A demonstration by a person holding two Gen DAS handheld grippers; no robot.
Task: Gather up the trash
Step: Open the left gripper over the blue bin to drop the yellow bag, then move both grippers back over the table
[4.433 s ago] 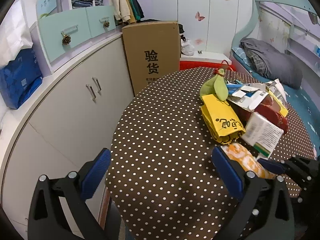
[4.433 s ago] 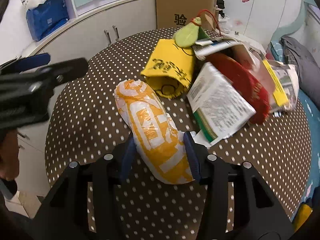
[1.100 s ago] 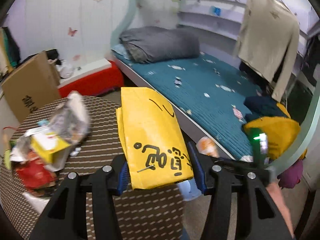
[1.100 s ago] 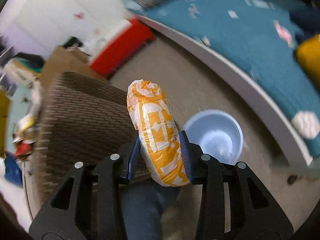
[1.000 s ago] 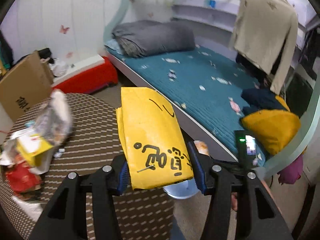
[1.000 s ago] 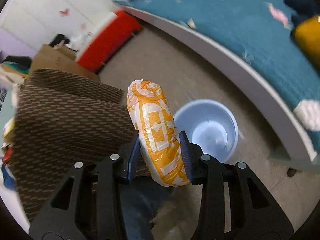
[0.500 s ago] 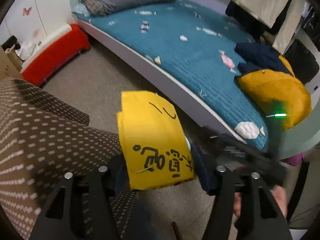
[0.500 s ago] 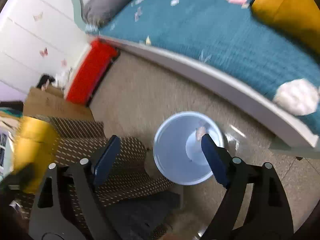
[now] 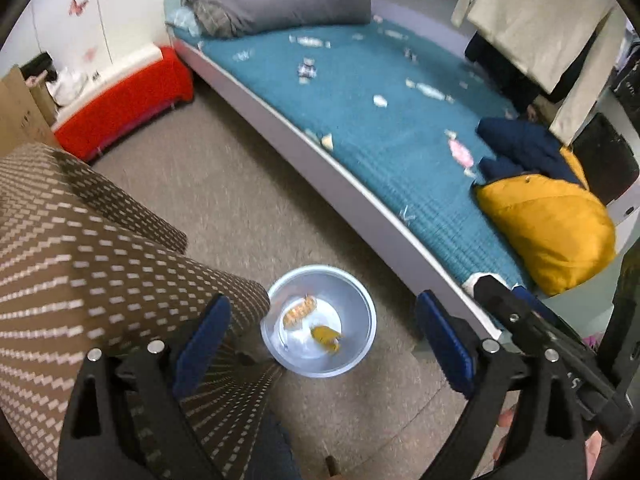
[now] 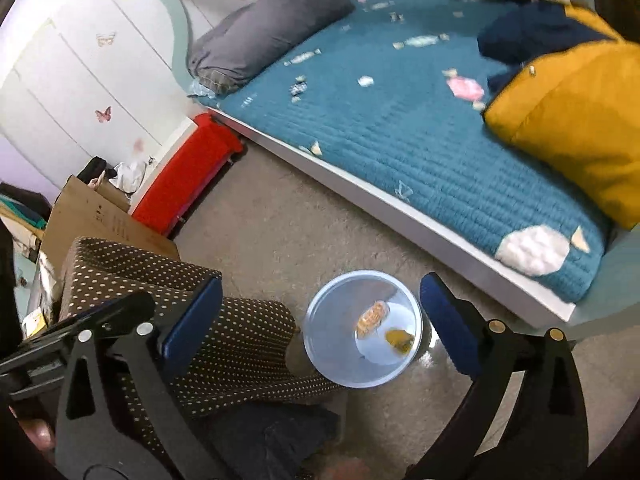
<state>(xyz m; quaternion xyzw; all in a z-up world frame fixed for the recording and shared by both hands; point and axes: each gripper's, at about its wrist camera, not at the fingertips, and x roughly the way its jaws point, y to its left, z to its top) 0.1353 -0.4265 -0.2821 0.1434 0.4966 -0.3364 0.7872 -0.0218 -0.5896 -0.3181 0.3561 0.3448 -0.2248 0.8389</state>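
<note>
Two bits of trash sit in the one pale blue bin (image 9: 362,320) on the floor: one orange-and-white wrapper (image 9: 298,309) and one yellow bag (image 9: 325,335). Both grippers, left gripper (image 9: 322,336) and right gripper (image 10: 320,316), are spreading wide with nothing between them.

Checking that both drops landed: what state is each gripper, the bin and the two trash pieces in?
left gripper: jaws opening, nothing between them
right gripper: jaws opening, nothing between them
bin: upright on the floor, uncovered
orange-and-white wrapper: inside the bin
yellow bag: inside the bin
</note>
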